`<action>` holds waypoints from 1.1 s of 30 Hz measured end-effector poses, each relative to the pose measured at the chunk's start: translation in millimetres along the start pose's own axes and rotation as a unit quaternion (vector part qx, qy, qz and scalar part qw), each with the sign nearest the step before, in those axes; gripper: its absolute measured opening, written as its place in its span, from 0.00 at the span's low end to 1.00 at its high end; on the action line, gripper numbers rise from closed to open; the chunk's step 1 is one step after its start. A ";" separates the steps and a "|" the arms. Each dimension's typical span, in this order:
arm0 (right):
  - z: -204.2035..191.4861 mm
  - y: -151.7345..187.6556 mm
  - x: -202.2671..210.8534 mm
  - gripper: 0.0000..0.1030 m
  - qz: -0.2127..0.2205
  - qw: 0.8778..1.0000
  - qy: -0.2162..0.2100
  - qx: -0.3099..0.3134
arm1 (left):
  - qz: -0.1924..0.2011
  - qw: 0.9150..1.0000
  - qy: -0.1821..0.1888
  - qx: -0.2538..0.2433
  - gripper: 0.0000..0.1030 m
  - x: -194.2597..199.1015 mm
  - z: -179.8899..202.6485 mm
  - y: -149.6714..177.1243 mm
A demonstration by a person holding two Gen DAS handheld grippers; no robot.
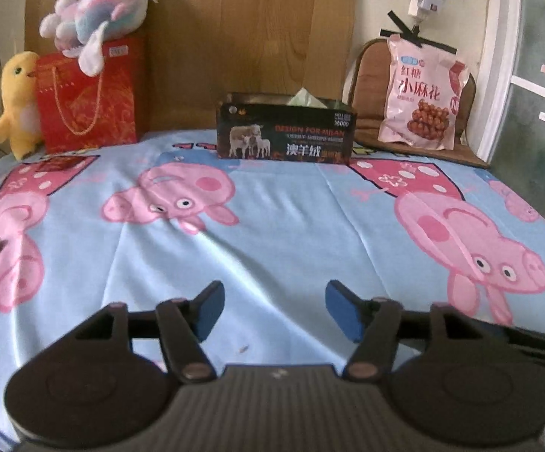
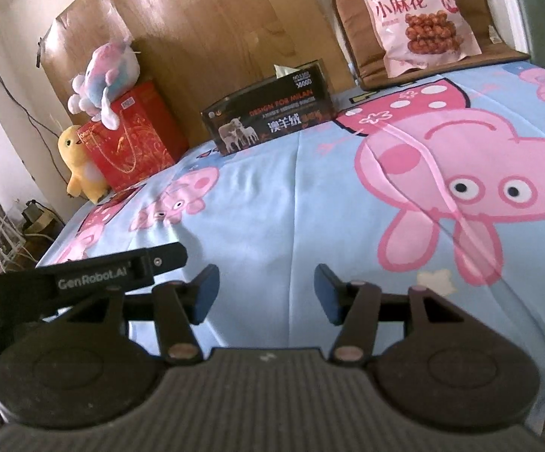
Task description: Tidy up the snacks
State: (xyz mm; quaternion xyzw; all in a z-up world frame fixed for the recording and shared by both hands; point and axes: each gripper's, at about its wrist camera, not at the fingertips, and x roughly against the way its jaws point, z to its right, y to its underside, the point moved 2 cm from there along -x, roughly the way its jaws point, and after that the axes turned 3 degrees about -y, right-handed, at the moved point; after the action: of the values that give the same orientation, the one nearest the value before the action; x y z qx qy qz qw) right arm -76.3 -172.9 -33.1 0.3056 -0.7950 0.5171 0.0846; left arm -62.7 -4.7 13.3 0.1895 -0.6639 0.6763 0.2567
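From the left wrist view, the left gripper (image 1: pixel 274 310) hung over the cartoon-pig sheet (image 1: pixel 272 233) with its jaws parted about halfway and nothing between them. The snack bag (image 1: pixel 421 94), pink and printed with fried dough twists, leaned against a brown cushion (image 1: pixel 363 86) far ahead and to the right of that gripper. Straight ahead stood the dark box (image 1: pixel 285 128), with something pale poking from its open top. To do this step well, I judged the reach should come in level with the bag's lower half and pinch a puffed edge, not the slack middle. I counted one snack bag, one box, one red gift bag (image 1: pixel 88 101), and two plush toys: a yellow chick (image 1: pixel 18 105) and a pastel one (image 1: pixel 99 19).

From the right wrist view, the right gripper (image 2: pixel 267 293) was likewise partly open and empty. The snack bag (image 2: pixel 417 19) sat far ahead, right of centre; the box (image 2: pixel 268 116) ahead; the gift bag (image 2: pixel 133 139) off to the left. The count matched.
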 end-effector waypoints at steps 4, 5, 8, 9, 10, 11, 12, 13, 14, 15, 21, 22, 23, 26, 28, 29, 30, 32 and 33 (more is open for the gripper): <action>0.0 3.5 8.5 0.58 0.001 1.000 -0.002 -0.012 | 0.018 1.000 -0.005 0.000 0.70 15.0 1.5 5.6; 0.1 4.6 10.7 0.58 0.001 1.000 -0.003 -0.016 | 0.020 1.000 -0.005 -0.002 0.70 18.7 2.3 6.9; -0.5 6.8 16.9 0.58 0.004 1.000 -0.003 -0.023 | 0.022 1.000 -0.004 -0.003 0.70 27.0 3.9 10.0; -0.7 7.4 19.1 0.58 0.005 1.000 -0.003 -0.025 | 0.023 1.000 -0.005 -0.003 0.70 26.9 3.8 10.0; -1.4 8.0 21.0 0.59 0.006 1.000 -0.002 -0.026 | 0.025 1.000 -0.007 -0.003 0.70 29.9 4.5 11.1; -2.4 8.7 23.5 0.61 0.008 1.000 0.000 -0.026 | 0.028 1.000 -0.010 -0.004 0.71 33.5 5.4 12.5; -3.0 9.4 25.6 0.63 0.011 1.000 0.002 -0.025 | 0.032 0.999 -0.013 -0.005 0.71 37.3 6.6 14.2; -3.6 10.0 28.1 0.65 0.014 1.000 0.004 -0.025 | 0.036 0.999 -0.016 -0.007 0.71 40.7 7.6 15.8; -4.1 10.7 31.1 0.67 0.018 1.000 0.007 -0.025 | 0.041 0.999 -0.018 -0.009 0.72 44.2 8.6 17.3; -3.9 11.1 33.7 0.69 0.022 0.999 0.009 -0.025 | 0.044 0.999 -0.021 -0.010 0.72 47.6 9.4 19.0; -0.1 10.4 34.6 0.81 0.032 0.999 0.023 -0.034 | 0.056 0.997 -0.051 -0.012 0.85 48.4 9.4 19.4; 1.5 9.8 32.9 0.83 0.032 0.998 0.023 -0.039 | 0.059 0.997 -0.058 -0.011 0.92 49.0 8.4 19.1; 2.5 10.0 32.8 0.89 0.033 0.998 0.024 -0.043 | 0.063 0.996 -0.061 -0.010 0.97 49.6 6.8 18.6; 5.7 10.6 34.0 0.92 0.041 0.997 0.028 -0.057 | 0.082 0.994 -0.076 -0.010 1.00 54.9 4.3 18.8; 4.3 11.4 34.5 0.92 0.041 0.997 0.027 -0.054 | 0.089 0.992 -0.085 -0.012 1.00 56.5 3.8 18.8; 3.3 11.8 34.6 0.92 0.041 0.997 0.028 -0.051 | 0.089 0.992 -0.088 -0.013 1.00 56.2 4.0 18.4; 2.5 12.1 34.5 0.92 0.041 0.998 0.028 -0.048 | 0.088 0.992 -0.089 -0.013 1.00 55.5 4.0 18.3; 1.3 11.9 33.9 0.92 0.041 0.998 0.028 -0.045 | 0.085 0.992 -0.089 -0.010 1.00 53.9 3.4 17.7; 1.1 11.7 33.9 0.92 0.042 0.998 0.029 -0.043 | 0.084 0.992 -0.090 -0.009 1.00 53.4 2.8 17.9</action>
State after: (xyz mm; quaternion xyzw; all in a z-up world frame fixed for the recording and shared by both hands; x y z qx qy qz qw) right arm -109.9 -184.1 -27.4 0.2528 -0.8259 0.4940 0.0992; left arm -116.1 -2.1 31.0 0.1908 -0.7035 0.6700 0.1403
